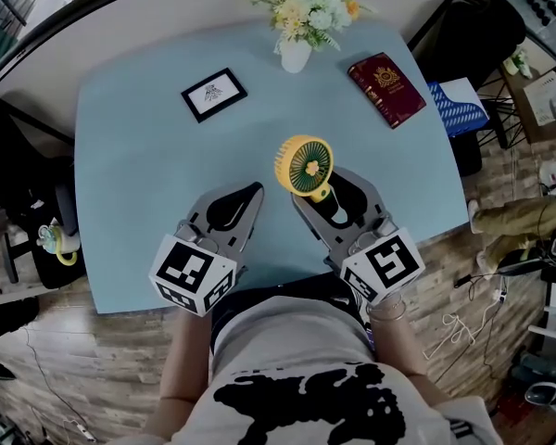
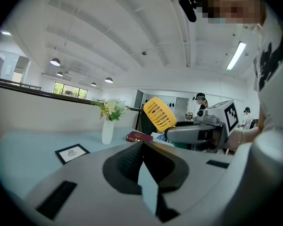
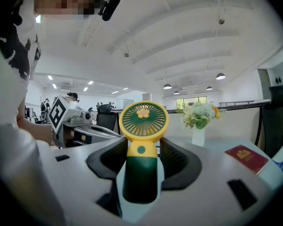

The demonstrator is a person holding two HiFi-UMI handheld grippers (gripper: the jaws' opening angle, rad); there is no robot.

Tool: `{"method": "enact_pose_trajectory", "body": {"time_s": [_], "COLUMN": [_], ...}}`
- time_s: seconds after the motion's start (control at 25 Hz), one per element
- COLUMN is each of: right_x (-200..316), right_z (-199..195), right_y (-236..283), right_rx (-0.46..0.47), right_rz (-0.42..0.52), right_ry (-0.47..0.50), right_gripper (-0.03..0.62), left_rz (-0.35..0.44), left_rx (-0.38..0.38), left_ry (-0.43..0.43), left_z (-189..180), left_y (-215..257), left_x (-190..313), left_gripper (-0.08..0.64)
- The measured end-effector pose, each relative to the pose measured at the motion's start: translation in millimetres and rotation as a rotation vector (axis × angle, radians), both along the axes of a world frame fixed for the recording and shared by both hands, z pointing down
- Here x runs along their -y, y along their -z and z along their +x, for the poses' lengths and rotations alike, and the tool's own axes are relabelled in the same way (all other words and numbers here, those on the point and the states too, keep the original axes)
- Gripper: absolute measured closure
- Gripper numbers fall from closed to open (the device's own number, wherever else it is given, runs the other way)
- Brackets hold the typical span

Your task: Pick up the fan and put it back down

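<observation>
The small fan [image 1: 304, 165] has a round yellow head with a green grille and a green handle. My right gripper [image 1: 322, 193] is shut on that handle, and the head sticks out past the fingertips above the light-blue table [image 1: 130, 202]. In the right gripper view the handle lies between the two black pads, with the fan [image 3: 144, 121] head facing the camera over the right gripper [image 3: 142, 142]. My left gripper [image 1: 256, 191] hovers just left of the fan, shut and empty. In the left gripper view the left gripper [image 2: 142, 145] has its pads together, and the fan [image 2: 159, 114] shows tilted.
A white vase of flowers [image 1: 296, 54] stands at the far edge. A black-framed picture [image 1: 213, 94] lies far left and a red book [image 1: 386, 88] far right. A blue notebook [image 1: 454, 105] sits off the right edge. The person's body is at the near edge.
</observation>
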State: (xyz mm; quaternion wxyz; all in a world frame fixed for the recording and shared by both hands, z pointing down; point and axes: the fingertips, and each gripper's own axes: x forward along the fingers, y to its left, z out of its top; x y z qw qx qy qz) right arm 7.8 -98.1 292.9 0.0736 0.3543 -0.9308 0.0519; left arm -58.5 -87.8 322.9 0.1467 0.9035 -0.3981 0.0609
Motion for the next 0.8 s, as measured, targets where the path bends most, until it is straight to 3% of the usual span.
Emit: {"method": "enact_pose_trajectory", "body": {"time_s": [0.8], "right_x": [6.8], "right_z": [-6.1], "right_y": [-5.7], "right_rx": [-0.022], "right_rz": [-0.006], "right_ry": [0.002], "right_gripper": [0.377], "left_rz": [-0.024], "left_rx": [0.000], "left_ry": [-0.009], "left_z": [-4.6], "left_y": [-9.4], "left_x": [4.6], "left_gripper": [0.549]}}
